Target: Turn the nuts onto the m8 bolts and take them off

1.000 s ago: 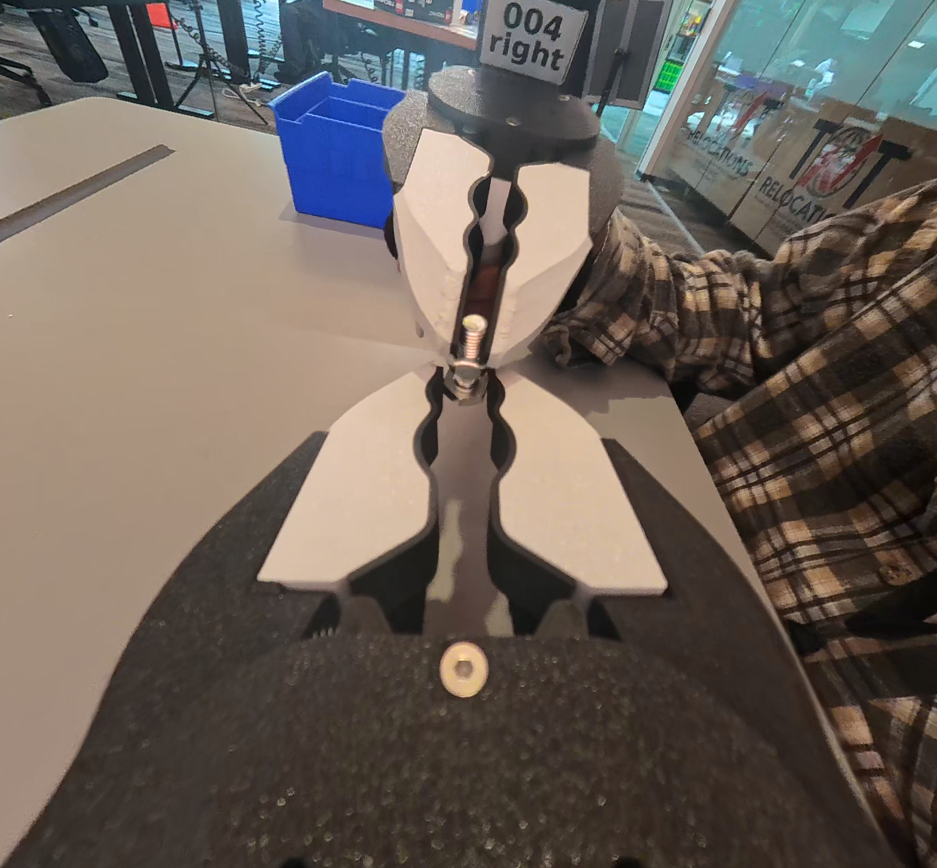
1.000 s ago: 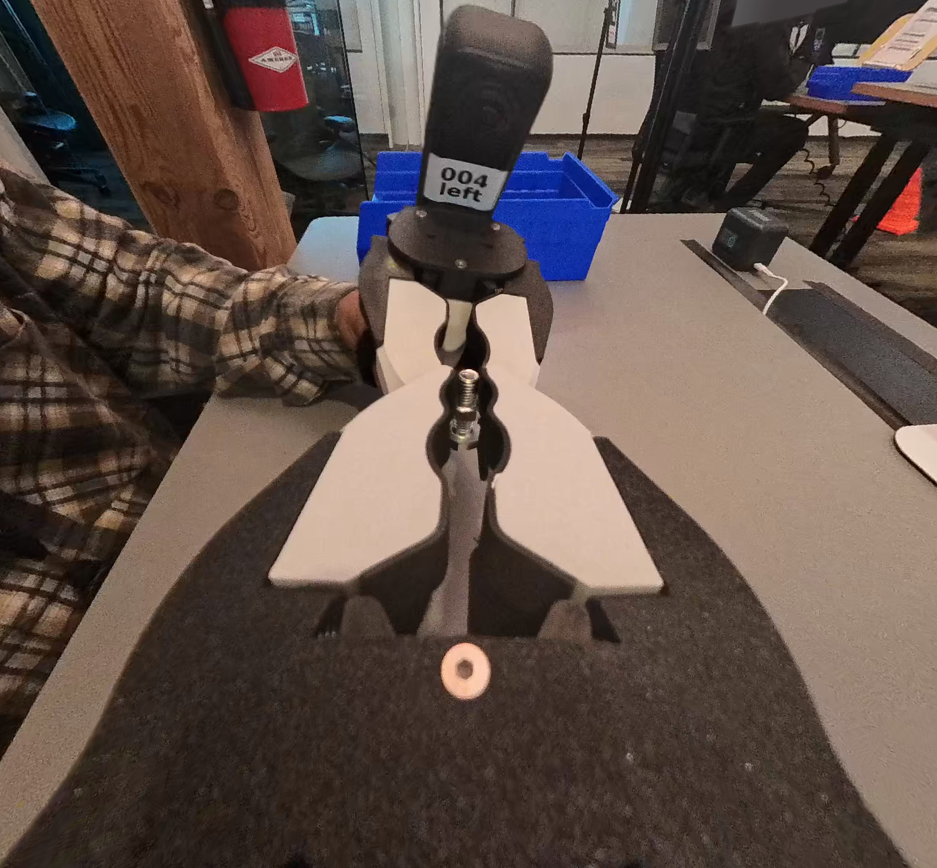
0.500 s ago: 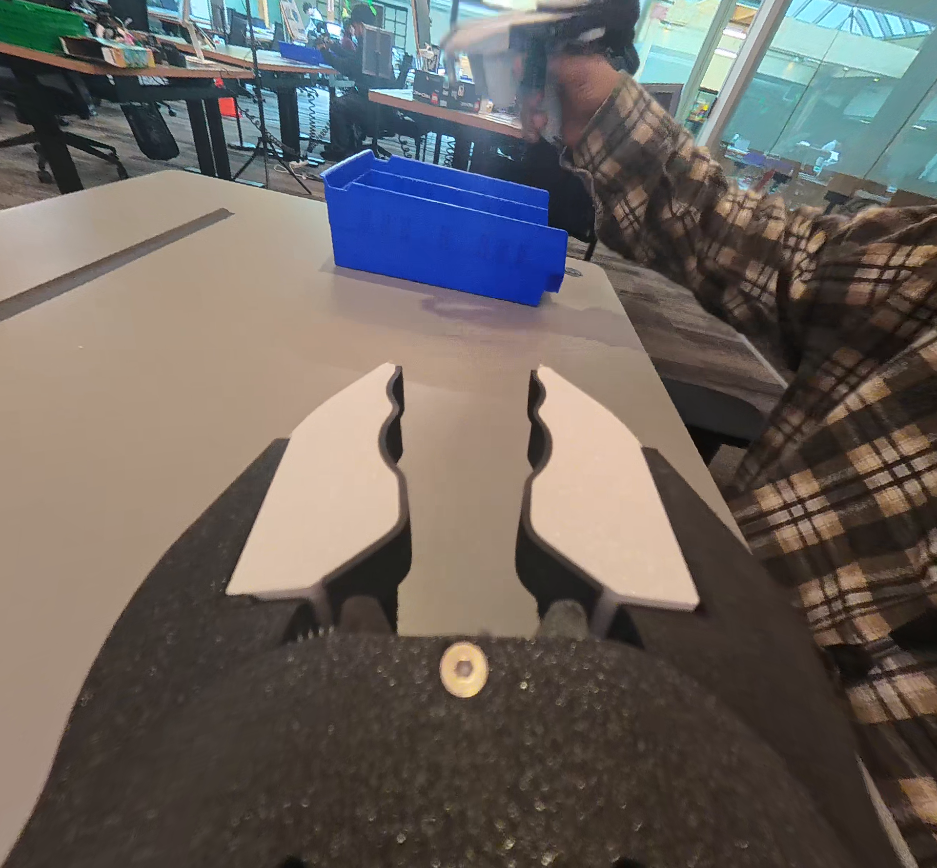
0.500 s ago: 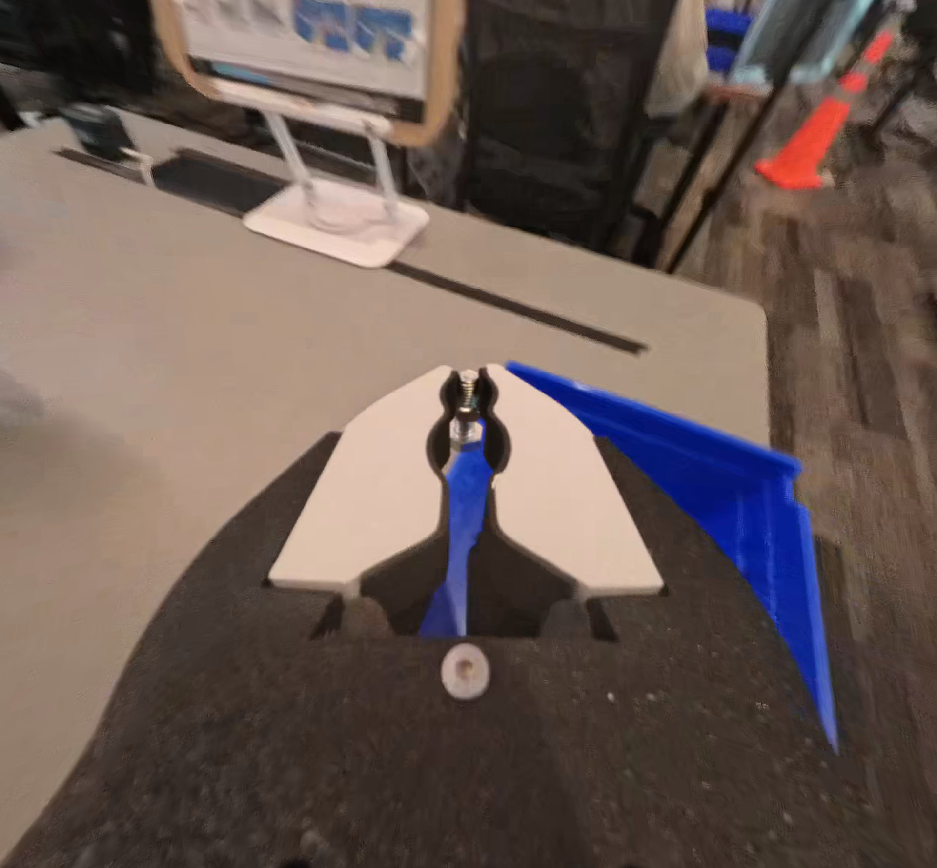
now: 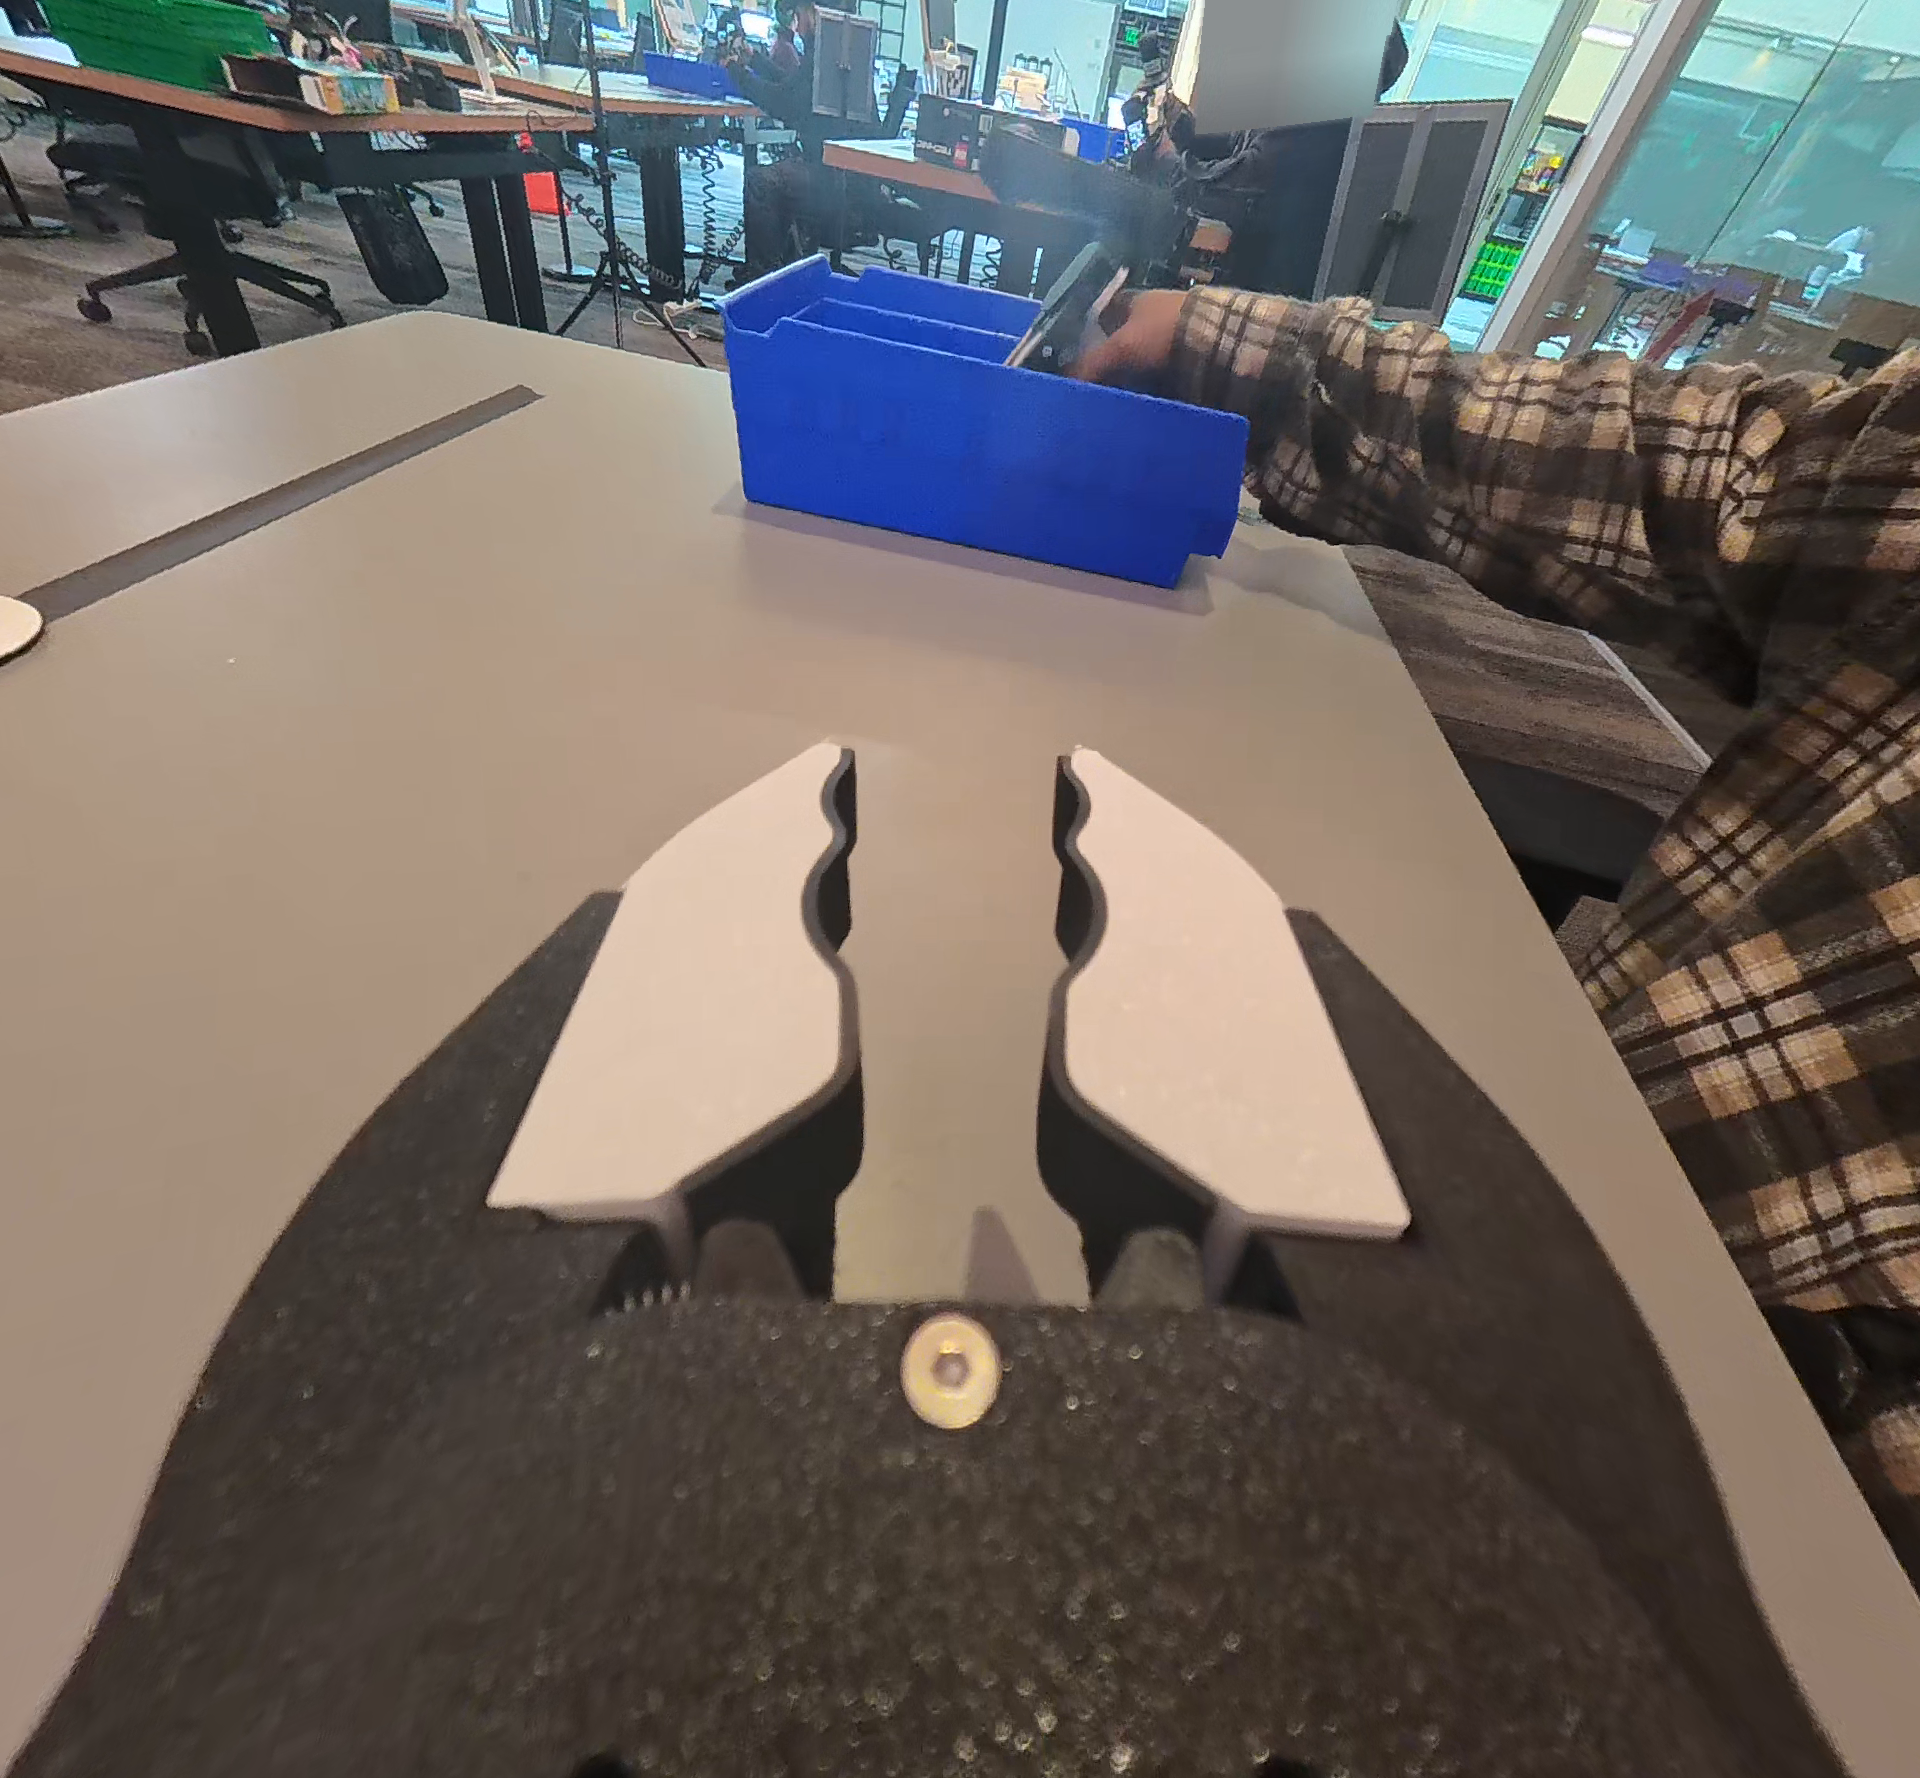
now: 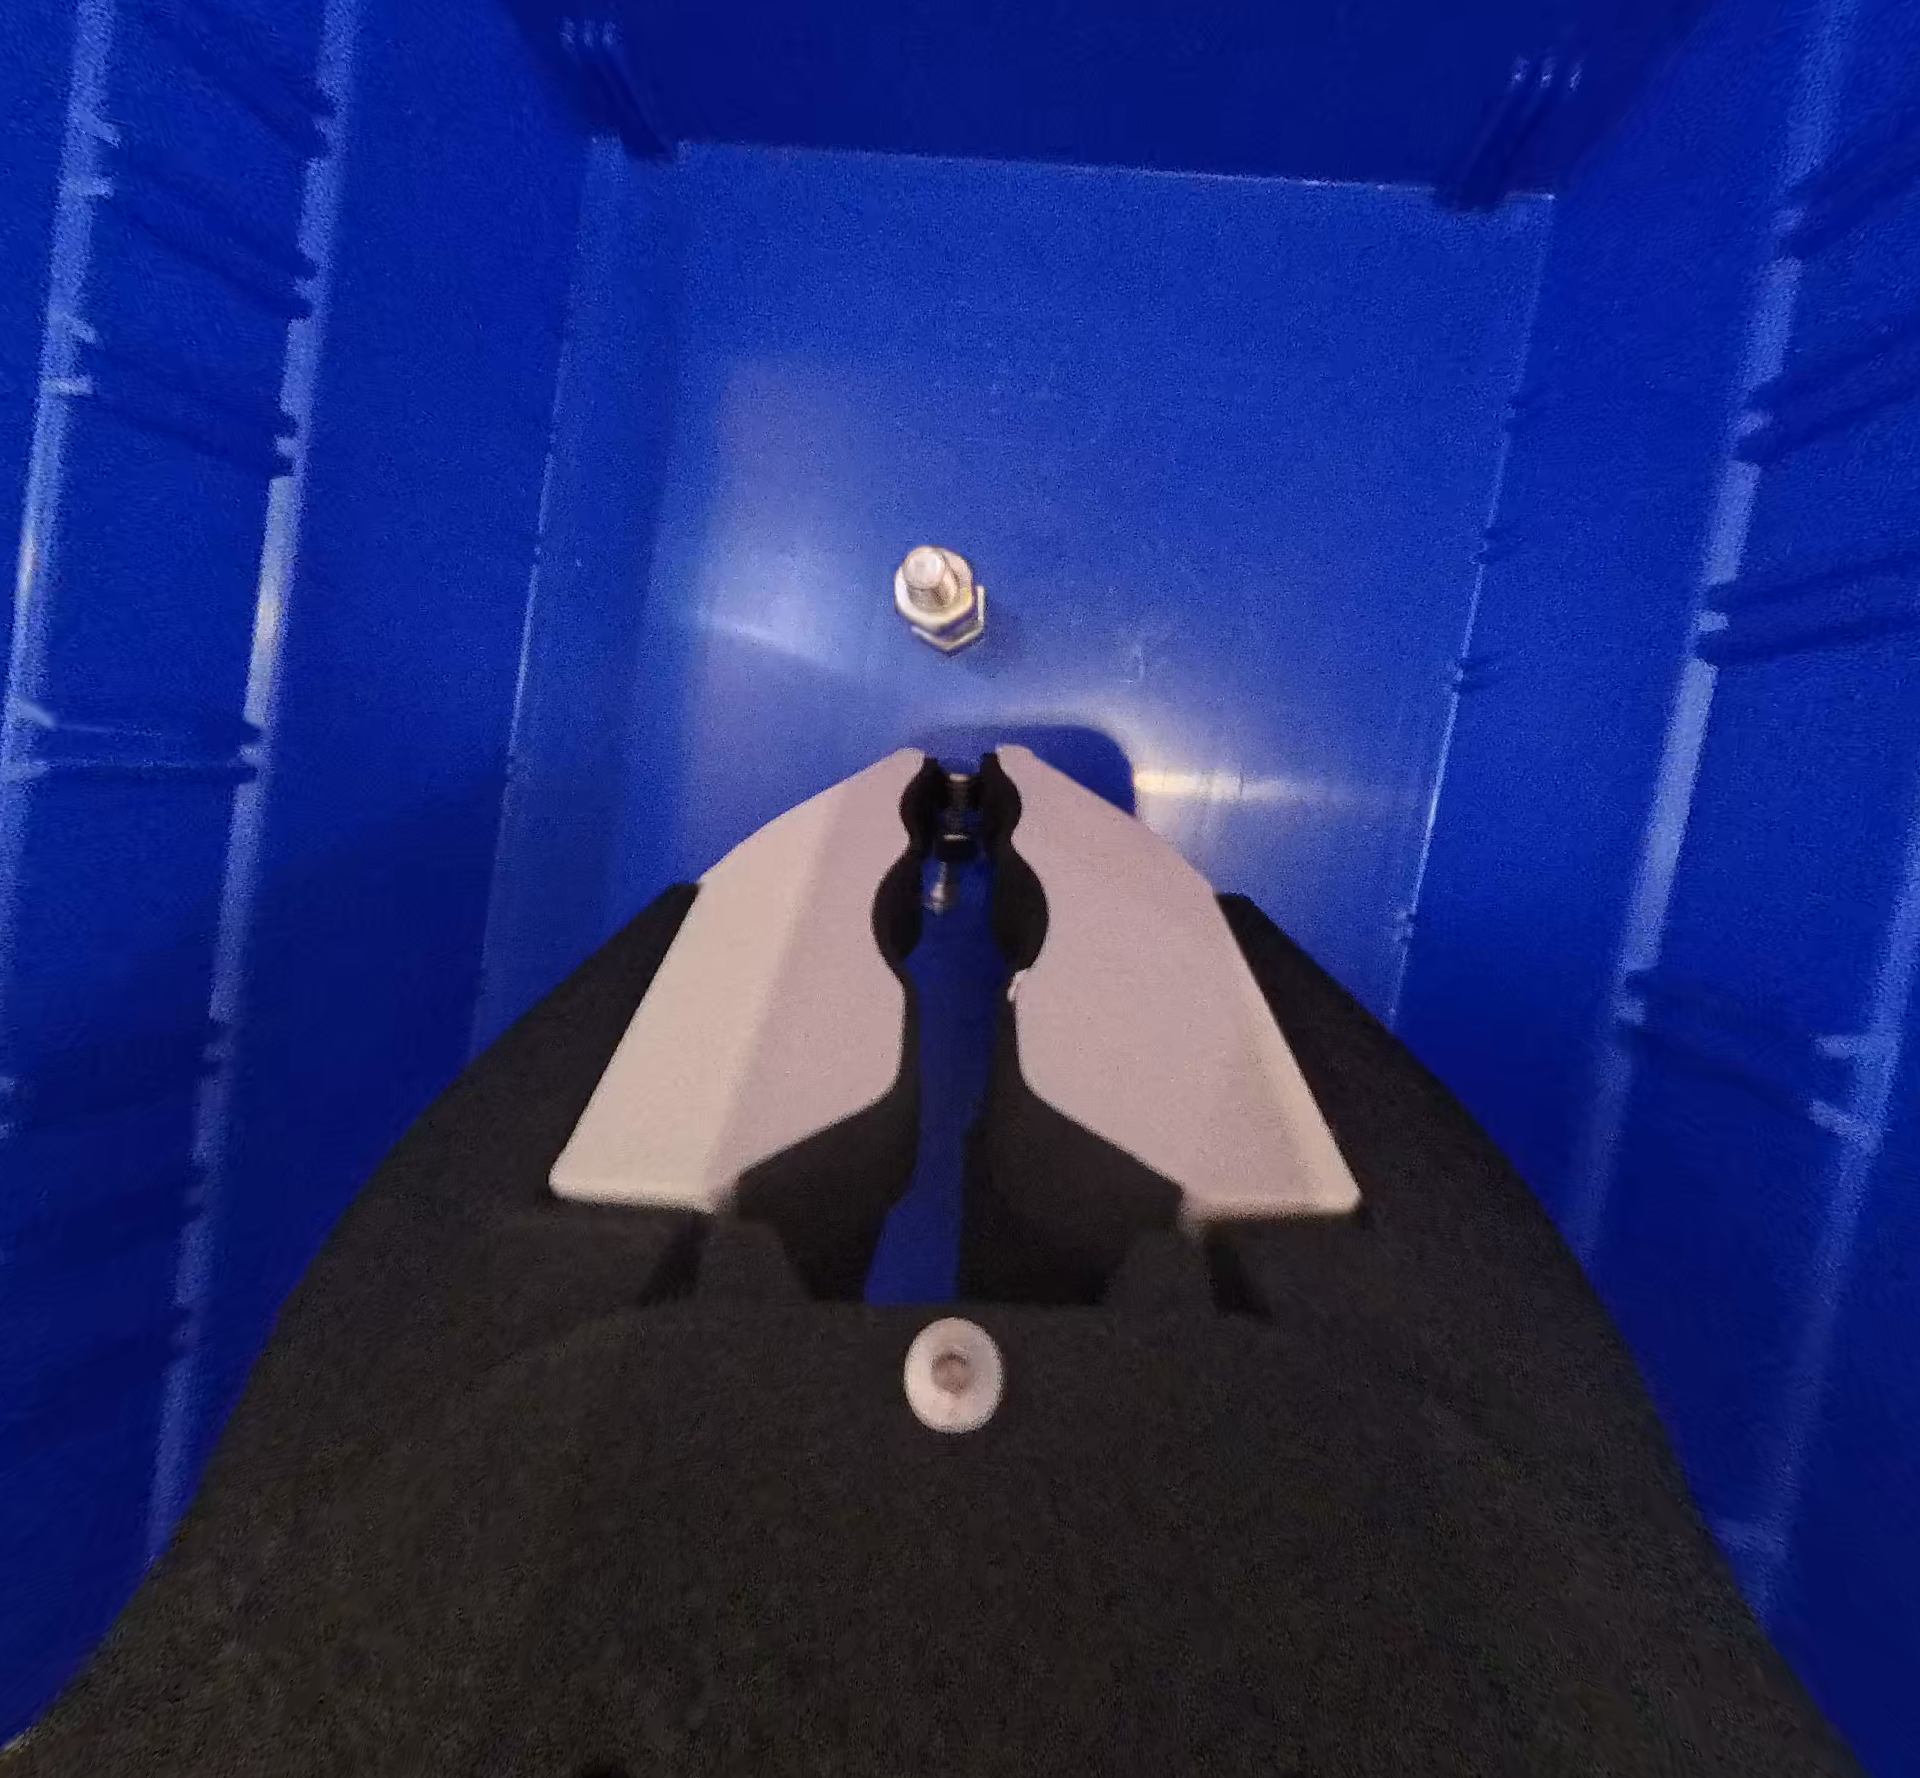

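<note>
My right gripper (image 6: 958, 760) points down into a compartment of the blue bin (image 6: 1143, 440) and is shut on a bolt with a nut on it (image 6: 954, 829), held between the fingertips just above the floor. Another bolt with a nut (image 6: 937, 598) stands on the bin floor beyond the tips. My left gripper (image 5: 956, 764) is open and empty, low over the grey table (image 5: 416, 689). From the left wrist view the blue bin (image 5: 977, 450) sits at the far side of the table, with the right gripper (image 5: 1070, 315) reaching into it from the right.
The bin walls (image 6: 312, 481) close in on both sides of my right gripper. A person's plaid sleeve (image 5: 1558, 502) runs along the table's right edge. A dark strip (image 5: 270, 502) crosses the table at the left. Desks and chairs stand behind. Across from one pair of fingers to the other is roughly 45 centimetres.
The grippers parted. My left gripper opened and drew back, empty. My right gripper carried the bolt with its nut over the table and down into the blue bin.
</note>
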`<control>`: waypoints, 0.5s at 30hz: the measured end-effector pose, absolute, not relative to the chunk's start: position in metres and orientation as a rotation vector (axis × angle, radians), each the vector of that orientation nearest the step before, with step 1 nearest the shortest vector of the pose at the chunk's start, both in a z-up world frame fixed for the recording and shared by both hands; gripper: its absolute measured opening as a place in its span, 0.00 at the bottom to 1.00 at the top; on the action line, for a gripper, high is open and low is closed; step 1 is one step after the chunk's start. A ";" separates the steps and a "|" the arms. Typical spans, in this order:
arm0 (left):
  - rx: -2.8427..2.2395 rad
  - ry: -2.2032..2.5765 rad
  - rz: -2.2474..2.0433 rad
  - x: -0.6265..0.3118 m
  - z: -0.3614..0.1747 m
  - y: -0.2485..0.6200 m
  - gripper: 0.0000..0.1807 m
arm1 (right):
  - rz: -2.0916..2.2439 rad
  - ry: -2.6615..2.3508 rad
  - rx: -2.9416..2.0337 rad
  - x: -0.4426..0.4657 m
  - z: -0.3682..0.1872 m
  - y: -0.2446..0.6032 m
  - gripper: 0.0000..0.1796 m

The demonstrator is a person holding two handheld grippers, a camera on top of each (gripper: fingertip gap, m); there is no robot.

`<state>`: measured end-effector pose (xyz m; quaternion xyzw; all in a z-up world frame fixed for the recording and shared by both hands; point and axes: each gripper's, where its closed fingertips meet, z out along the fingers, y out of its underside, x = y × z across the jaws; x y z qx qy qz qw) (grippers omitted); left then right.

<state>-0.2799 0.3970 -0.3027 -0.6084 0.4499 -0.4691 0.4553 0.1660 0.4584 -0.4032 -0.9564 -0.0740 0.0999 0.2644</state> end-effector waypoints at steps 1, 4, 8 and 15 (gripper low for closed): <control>-1.502 1.109 -1.160 -0.280 -0.303 0.397 0.20 | 0.275 -0.207 -2.588 0.165 -0.404 0.459 0.04; -1.503 1.110 -1.162 -0.281 -0.303 0.397 0.19 | 0.286 -0.212 -2.587 0.165 -0.397 0.460 0.08; -1.497 1.099 -1.163 -0.283 -0.300 0.398 0.19 | 0.283 -0.204 -2.420 0.164 -0.338 0.469 0.14; -1.497 1.085 -1.159 -0.285 -0.298 0.399 0.19 | 0.212 -0.349 -1.770 0.101 -0.140 0.455 0.30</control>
